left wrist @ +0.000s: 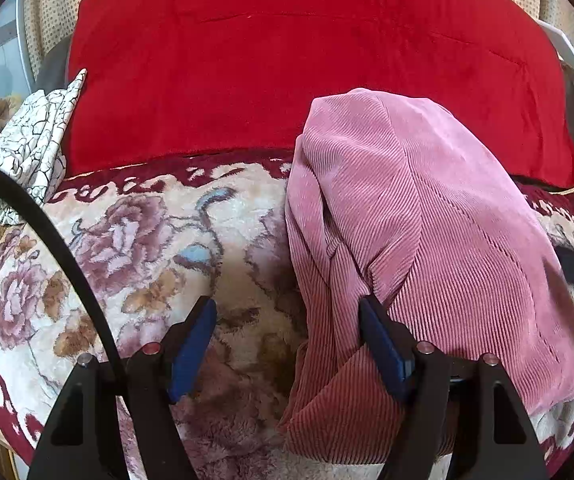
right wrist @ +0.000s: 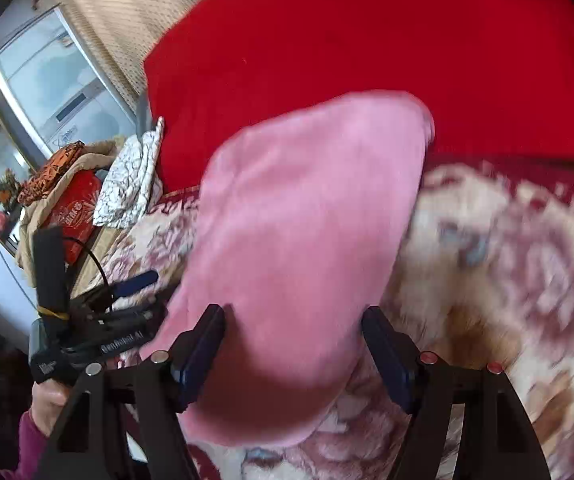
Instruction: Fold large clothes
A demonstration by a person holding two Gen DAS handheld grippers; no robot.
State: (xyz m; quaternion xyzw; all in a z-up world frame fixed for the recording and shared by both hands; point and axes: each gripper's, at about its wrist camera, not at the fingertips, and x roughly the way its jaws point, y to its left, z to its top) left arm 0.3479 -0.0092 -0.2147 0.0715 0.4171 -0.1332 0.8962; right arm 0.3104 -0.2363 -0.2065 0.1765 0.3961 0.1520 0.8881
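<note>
A pink corduroy garment (left wrist: 427,248) lies folded in a long bundle on a floral plush blanket (left wrist: 135,248). It also shows, blurred, in the right wrist view (right wrist: 307,240). My left gripper (left wrist: 287,312) is open over the garment's left edge, with its right finger (left wrist: 379,340) resting on the cloth. My right gripper (right wrist: 293,320) is open, its fingers on either side of the garment's near end. The left gripper also shows at the left of the right wrist view (right wrist: 127,292).
A large red cushion (left wrist: 287,60) stands behind the garment. A folded white crackle-pattern cloth (left wrist: 31,148) lies at the left of the blanket. A red box (right wrist: 73,212) and other clutter sit beside a window (right wrist: 55,80) at the far left.
</note>
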